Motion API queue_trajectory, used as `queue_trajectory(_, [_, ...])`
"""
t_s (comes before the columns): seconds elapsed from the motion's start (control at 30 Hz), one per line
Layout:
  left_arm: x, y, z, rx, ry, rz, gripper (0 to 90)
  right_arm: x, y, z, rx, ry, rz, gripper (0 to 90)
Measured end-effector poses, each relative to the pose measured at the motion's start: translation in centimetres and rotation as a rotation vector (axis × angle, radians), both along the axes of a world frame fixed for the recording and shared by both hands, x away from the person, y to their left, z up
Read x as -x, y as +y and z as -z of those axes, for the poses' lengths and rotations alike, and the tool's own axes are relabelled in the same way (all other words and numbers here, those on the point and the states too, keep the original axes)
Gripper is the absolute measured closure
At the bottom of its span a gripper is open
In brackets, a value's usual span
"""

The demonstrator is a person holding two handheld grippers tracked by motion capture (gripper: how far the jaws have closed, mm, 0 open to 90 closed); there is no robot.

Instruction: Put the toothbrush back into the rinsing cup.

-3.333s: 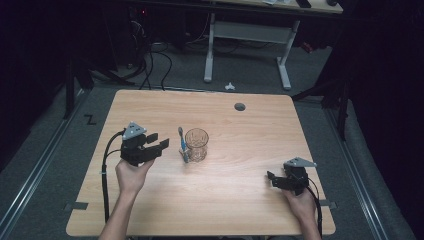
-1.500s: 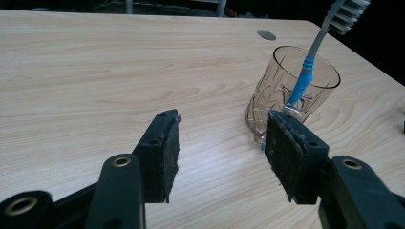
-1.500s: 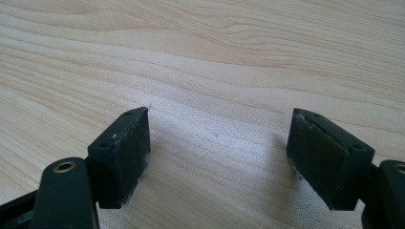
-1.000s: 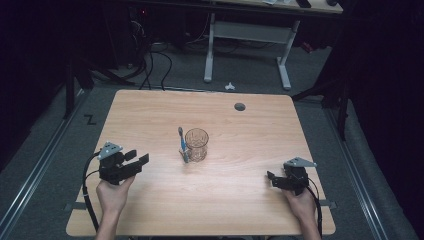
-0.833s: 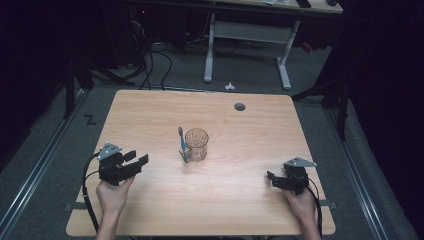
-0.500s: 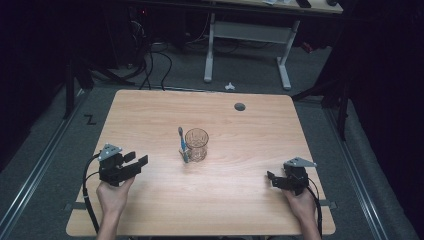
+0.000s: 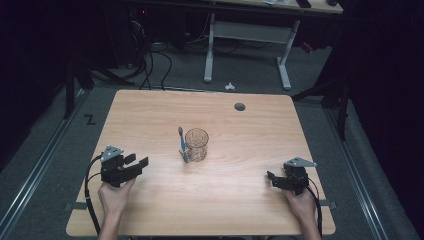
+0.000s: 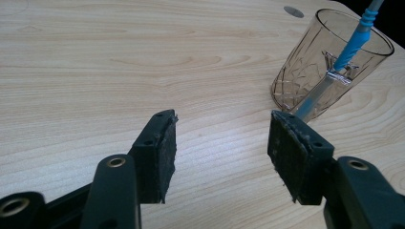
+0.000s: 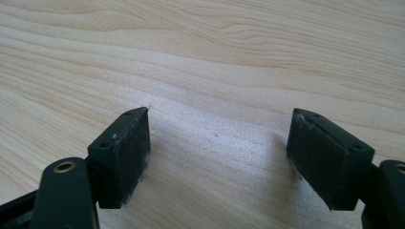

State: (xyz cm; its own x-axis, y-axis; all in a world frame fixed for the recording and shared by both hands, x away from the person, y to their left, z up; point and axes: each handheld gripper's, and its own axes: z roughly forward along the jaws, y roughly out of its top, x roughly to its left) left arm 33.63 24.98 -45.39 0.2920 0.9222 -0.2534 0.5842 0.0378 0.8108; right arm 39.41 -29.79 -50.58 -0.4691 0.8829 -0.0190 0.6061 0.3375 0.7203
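A clear cut-pattern glass [image 7: 196, 145] stands upright at the middle of the wooden table [image 7: 150, 115]. A blue toothbrush [image 7: 183, 146] leans against its left side, with the lower end on the table. My left gripper [image 7: 137, 161] rests at the front left, open, and points toward the glass from a good hand's length away. In the left gripper view the glass [image 8: 329, 62] and toothbrush [image 8: 353, 40] sit beyond the open left gripper [image 8: 222, 129], up and to the right. My right gripper [image 7: 272, 180] is at the front right, open over bare wood [image 9: 219, 119].
A round grey cable hole [image 7: 240, 106] sits near the table's far edge. Behind the table are a white-legged desk [image 7: 245, 35], floor cables [image 7: 150, 65] and a small white object [image 7: 230, 86] on the carpet. Bare wood lies between the two grippers.
Since the earliest frame my left gripper has drawn back from beside the glass to the front left of the table. Over the last second nothing has visibly moved.
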Motion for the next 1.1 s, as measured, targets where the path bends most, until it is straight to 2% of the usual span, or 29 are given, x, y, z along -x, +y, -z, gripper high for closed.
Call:
queue_trajectory(0.57, [-0.2, 0.1, 1.4, -0.003, 0.024, -0.013, 42.9, 0.0, 0.0, 0.0, 0.001, 0.000, 0.000, 22.9])
queue_trajectory(0.7, [-0.2, -0.1, 1.7, -0.015, 0.035, -0.013, 42.8, 0.0, 0.0, 0.0, 0.000, 0.000, 0.001, 22.9])
queue_trajectory(1.1, [0.0, -0.2, 2.6, -0.021, 0.041, -0.020, 42.6, 0.0, 0.0, 0.0, 0.000, 0.000, 0.000, 22.9])
